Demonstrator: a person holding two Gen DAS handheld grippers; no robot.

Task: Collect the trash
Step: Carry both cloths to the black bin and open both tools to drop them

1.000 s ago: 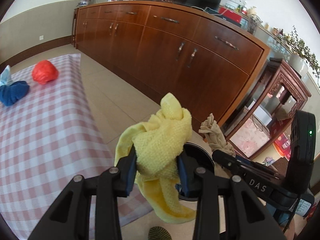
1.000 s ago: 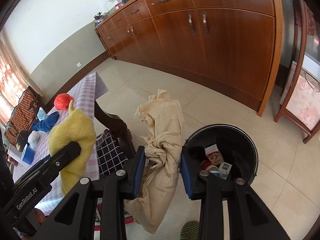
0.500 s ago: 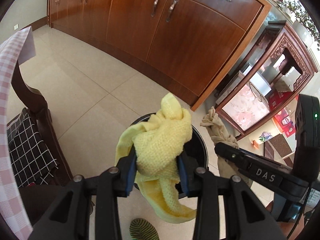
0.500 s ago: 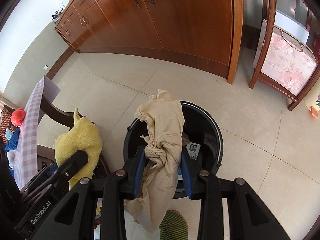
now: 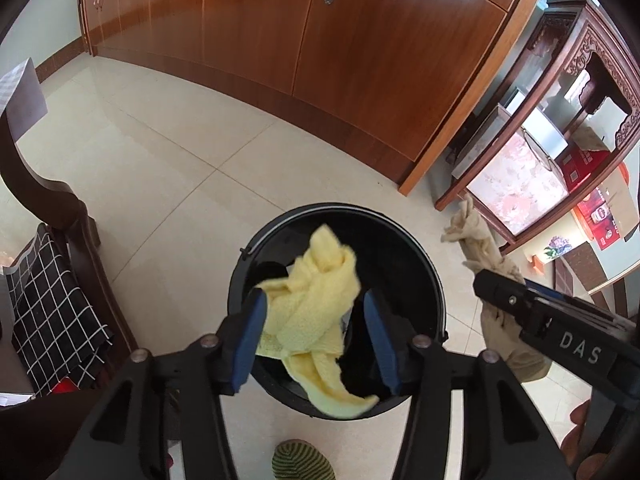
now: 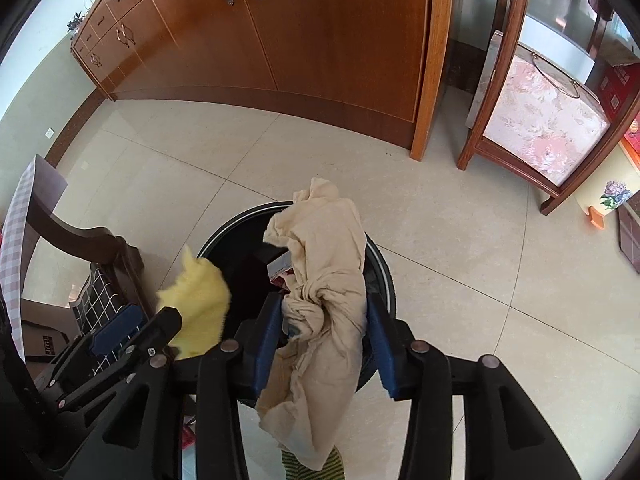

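Observation:
A black round bin [image 5: 340, 206] stands on the tiled floor right under both grippers, with some packaging inside. My left gripper [image 5: 314, 304] points down over it, jaws opening. The yellow cloth [image 5: 316, 292] sags between them, lying against the left pad with a clear gap to the right pad. My right gripper [image 6: 325, 304] is over the same bin [image 6: 224, 236], jaws opening too. The beige cloth [image 6: 324, 248] still stands between its pads, leaning on the left pad and barely off the right one. The yellow cloth [image 6: 200, 304] shows at the left of the right wrist view.
A long wooden sideboard [image 5: 320, 60] runs behind the bin. A dark wooden chair with a checked cushion [image 5: 52, 304] is at the left, by the table's checked cloth [image 6: 16, 224]. A carved cabinet holding a floral box [image 6: 544, 120] is at the right. A striped slipper [image 5: 302, 462] is below.
Both grippers swung from beside the table to over the bin and tilted down. Both pairs of jaws have widened, and the yellow cloth has slumped loose from the left gripper's right pad.

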